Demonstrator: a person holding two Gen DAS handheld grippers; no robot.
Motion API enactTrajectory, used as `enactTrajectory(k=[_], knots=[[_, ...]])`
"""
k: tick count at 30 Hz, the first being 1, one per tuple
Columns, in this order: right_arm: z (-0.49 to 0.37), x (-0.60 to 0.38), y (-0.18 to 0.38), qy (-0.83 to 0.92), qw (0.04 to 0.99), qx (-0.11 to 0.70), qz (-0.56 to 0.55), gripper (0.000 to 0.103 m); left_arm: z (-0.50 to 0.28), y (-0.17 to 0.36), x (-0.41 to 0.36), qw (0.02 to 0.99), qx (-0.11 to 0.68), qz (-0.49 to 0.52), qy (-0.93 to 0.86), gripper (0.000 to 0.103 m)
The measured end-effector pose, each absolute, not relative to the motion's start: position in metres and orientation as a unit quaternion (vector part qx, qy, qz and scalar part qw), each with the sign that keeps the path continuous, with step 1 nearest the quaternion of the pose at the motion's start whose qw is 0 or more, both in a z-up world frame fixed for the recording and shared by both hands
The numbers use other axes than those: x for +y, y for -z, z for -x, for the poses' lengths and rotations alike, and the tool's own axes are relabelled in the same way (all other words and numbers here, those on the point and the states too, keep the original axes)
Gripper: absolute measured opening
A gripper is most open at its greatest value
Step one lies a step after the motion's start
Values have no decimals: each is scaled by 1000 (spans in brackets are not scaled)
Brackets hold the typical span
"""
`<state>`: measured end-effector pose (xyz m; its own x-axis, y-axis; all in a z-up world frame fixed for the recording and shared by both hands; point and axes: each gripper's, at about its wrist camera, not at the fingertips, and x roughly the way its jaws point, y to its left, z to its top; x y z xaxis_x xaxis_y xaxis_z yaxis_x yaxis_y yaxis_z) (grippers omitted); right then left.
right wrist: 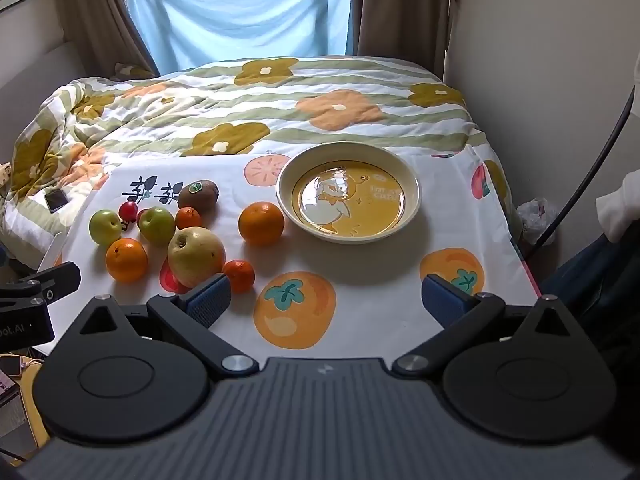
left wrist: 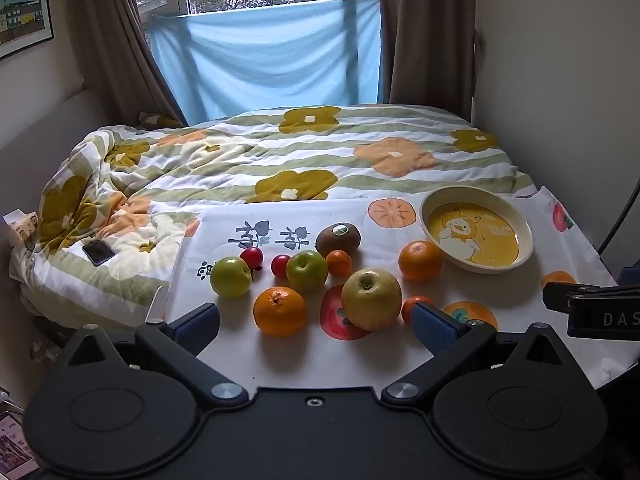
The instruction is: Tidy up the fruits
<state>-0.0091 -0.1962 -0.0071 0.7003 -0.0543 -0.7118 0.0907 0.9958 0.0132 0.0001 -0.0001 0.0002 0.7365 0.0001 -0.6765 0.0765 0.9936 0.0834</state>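
Your left gripper [left wrist: 316, 326] hangs low over the near edge of the table, and its two blue fingers [left wrist: 434, 326] are wide apart with nothing between them. Your right gripper [right wrist: 326, 300] is off to the right side, and its fingers are wide apart too, holding nothing.

The fruit sits in a bunch on the white cloth [right wrist: 376, 280] with the fruit pictures. The big yellow apple [left wrist: 371, 299] is closest to your left gripper, with an orange [left wrist: 280, 311] just beside it on the left. A small mandarin [left wrist: 414, 305] peeks out on the apple's other side, right by the left gripper's blue finger. Behind them are two green apples [left wrist: 231, 276], [left wrist: 307, 270], two little red fruits [left wrist: 251, 257], [left wrist: 281, 265], another small mandarin [left wrist: 339, 263] and a brown kiwi [left wrist: 338, 238] with a sticker. One more orange [left wrist: 420, 261] sits alone, very near the bowl.

The yellow duck bowl [right wrist: 412, 196] is on the right side of the cloth, and no fruit is in it. A phone [left wrist: 98, 252] lies on the flowery blanket [left wrist: 320, 152] to the left.
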Motion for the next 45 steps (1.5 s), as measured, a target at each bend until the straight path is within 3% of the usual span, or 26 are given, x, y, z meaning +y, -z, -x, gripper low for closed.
enactTrajectory(k=[45], knots=[[3,-202,8,45,921,386,-28,103,1,0,6,938,344,-40,12,103]])
